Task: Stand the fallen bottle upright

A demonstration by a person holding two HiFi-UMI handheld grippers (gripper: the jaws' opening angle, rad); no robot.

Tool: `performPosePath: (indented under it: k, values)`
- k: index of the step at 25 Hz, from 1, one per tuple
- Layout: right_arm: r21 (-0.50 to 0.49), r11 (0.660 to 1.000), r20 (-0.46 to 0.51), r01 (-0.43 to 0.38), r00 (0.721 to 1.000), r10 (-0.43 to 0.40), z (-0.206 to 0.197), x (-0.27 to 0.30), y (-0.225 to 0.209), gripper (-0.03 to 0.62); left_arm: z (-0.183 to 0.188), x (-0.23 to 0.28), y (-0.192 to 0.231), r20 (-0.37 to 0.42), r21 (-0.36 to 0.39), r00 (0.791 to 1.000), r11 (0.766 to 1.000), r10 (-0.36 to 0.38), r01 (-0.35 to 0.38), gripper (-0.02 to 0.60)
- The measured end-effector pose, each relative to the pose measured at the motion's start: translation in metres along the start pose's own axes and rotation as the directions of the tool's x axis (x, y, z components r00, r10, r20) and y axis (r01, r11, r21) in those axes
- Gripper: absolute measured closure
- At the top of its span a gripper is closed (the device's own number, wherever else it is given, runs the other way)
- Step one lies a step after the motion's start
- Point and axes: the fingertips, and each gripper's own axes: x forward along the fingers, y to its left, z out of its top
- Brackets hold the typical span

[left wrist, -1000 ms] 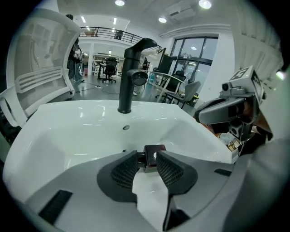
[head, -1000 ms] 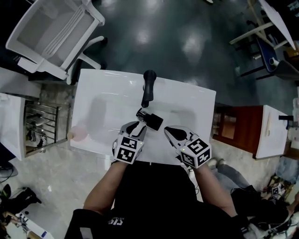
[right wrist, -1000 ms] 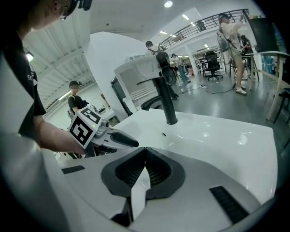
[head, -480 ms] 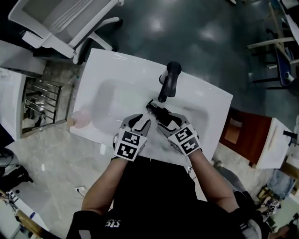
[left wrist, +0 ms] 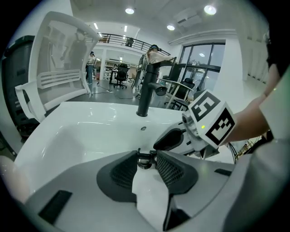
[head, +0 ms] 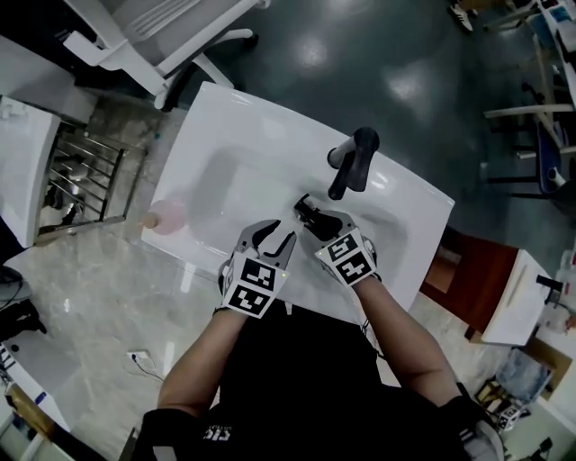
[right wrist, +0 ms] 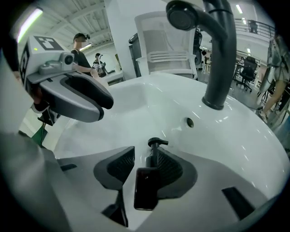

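The bottle (right wrist: 146, 190), dark with a pump top, lies on its side in the basin of the white counter (head: 207, 144), near the front rim, its pump end toward the dark faucet (head: 353, 162). Beyond the counter stands a white chair (head: 171, 27). Your right gripper (head: 328, 219) points down into the basin with the bottle between its fingers (right wrist: 170, 170). They have just been closing; the bottle rests against the right-hand one and a gap shows on the other side, so nothing is pinched. Your left gripper (head: 274, 236) hangs just beside it over the front of the basin, its fingers spread with nothing between them. The bottle's pump head shows just past their tips. A small pale pink round thing (head: 167, 216) sits at the counter's left edge.
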Motion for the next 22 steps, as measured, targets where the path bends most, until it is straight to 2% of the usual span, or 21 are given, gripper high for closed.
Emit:
performPosePath:
  k: [5,11,15,18,19,20,22]
  values:
    - [-0.077,0.997,-0.091,-0.004,0.996,-0.004,0.01,0.026,0.0,0.481,0.003,-0.016,0.007,0.041,-0.014,0.999,1.0,0.011,-0.011,0.434]
    - [-0.188,0.982,-0.257,0.0,0.965,-0.049,-0.002,0.057,-0.013,0.524,0.004,-0.038,0.019,0.08,-0.058,0.996,0.998,0.043,-0.039,0.442]
    - [-0.277,0.96,-0.312,-0.037,0.949,-0.053,0.005,0.067,-0.006,0.502,0.002,-0.054,0.027,0.092,-0.074,0.994,0.996,0.063,-0.057,0.449]
    - [-0.349,0.936,-0.318,-0.044,0.945,-0.075,0.012,0.072,-0.002,0.511,-0.002,-0.06,0.032,0.094,-0.084,0.993,0.995,0.069,-0.061,0.454]
    - [-0.36,0.932,-0.305,-0.032,0.948,-0.085,0.015,0.072,-0.002,0.553,-0.002,-0.061,0.032,0.095,-0.084,0.993,0.995,0.067,-0.059,0.455]
    - [-0.362,0.932,-0.292,-0.022,0.952,-0.091,0.017,0.071,-0.003,0.582,-0.002,-0.062,0.032,0.097,-0.084,0.993,0.995,0.064,-0.056,0.456]
    - [-0.346,0.938,-0.273,-0.019,0.958,-0.082,0.019,0.068,-0.001,0.582,-0.003,-0.062,0.031,0.1,-0.084,0.993,0.995,0.055,-0.046,0.459]
